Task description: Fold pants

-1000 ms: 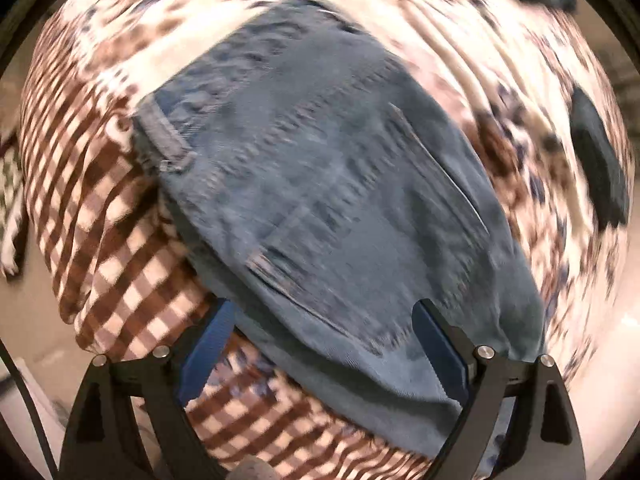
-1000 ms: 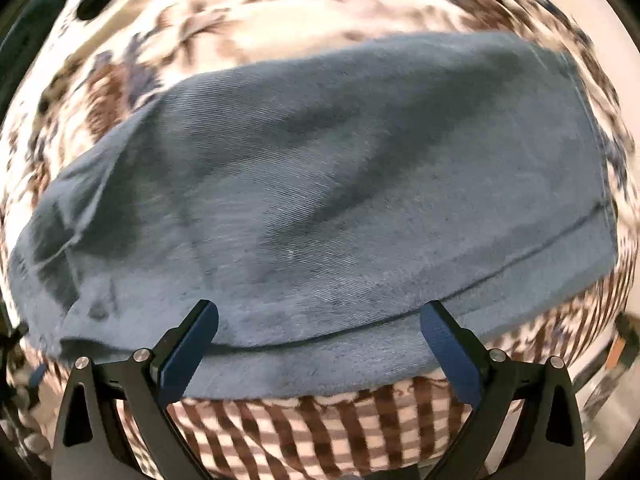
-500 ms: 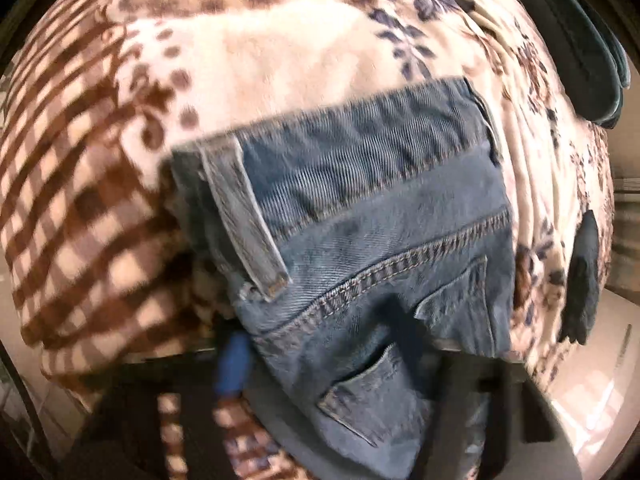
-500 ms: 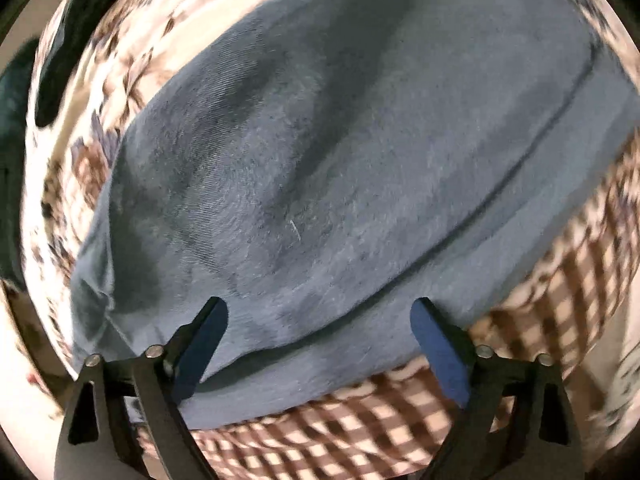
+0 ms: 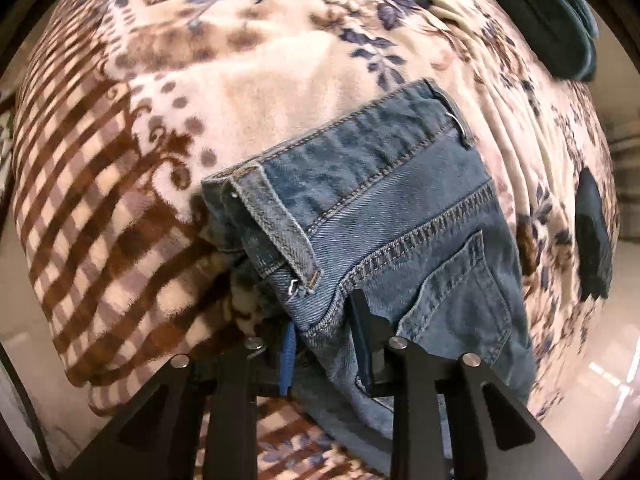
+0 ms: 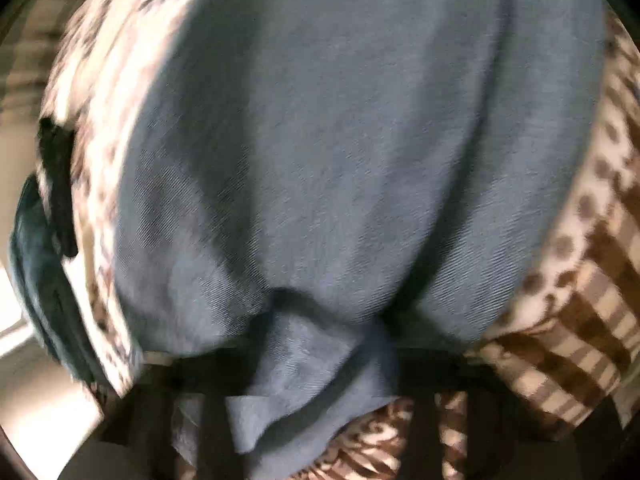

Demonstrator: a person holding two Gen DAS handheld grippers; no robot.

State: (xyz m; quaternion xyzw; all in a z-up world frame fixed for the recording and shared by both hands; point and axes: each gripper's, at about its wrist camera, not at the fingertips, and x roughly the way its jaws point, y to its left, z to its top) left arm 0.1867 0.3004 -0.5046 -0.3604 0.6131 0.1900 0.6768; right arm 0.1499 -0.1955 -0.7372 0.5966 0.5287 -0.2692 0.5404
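Observation:
Blue denim jeans (image 5: 400, 208) lie on a patterned blanket (image 5: 240, 80). In the left wrist view I see the waistband, a belt loop and a back pocket. My left gripper (image 5: 326, 344) is shut on the jeans' side edge just below the waistband. In the right wrist view the plain leg fabric of the jeans (image 6: 340, 160) fills the frame. My right gripper (image 6: 320, 360) is shut on a bunched fold of the leg's near edge; its fingers are mostly hidden by cloth and blurred.
The blanket (image 6: 580, 320) has a brown check border and floral middle, and drapes over the bed edge. A dark teal garment (image 5: 560, 20) lies at the far right, and a small black item (image 5: 592, 232) lies to the right of the jeans. Pale floor shows below.
Both grippers were open a second ago and moved in to the jeans' near edge. Both have now closed on the denim, bunching it between the fingers.

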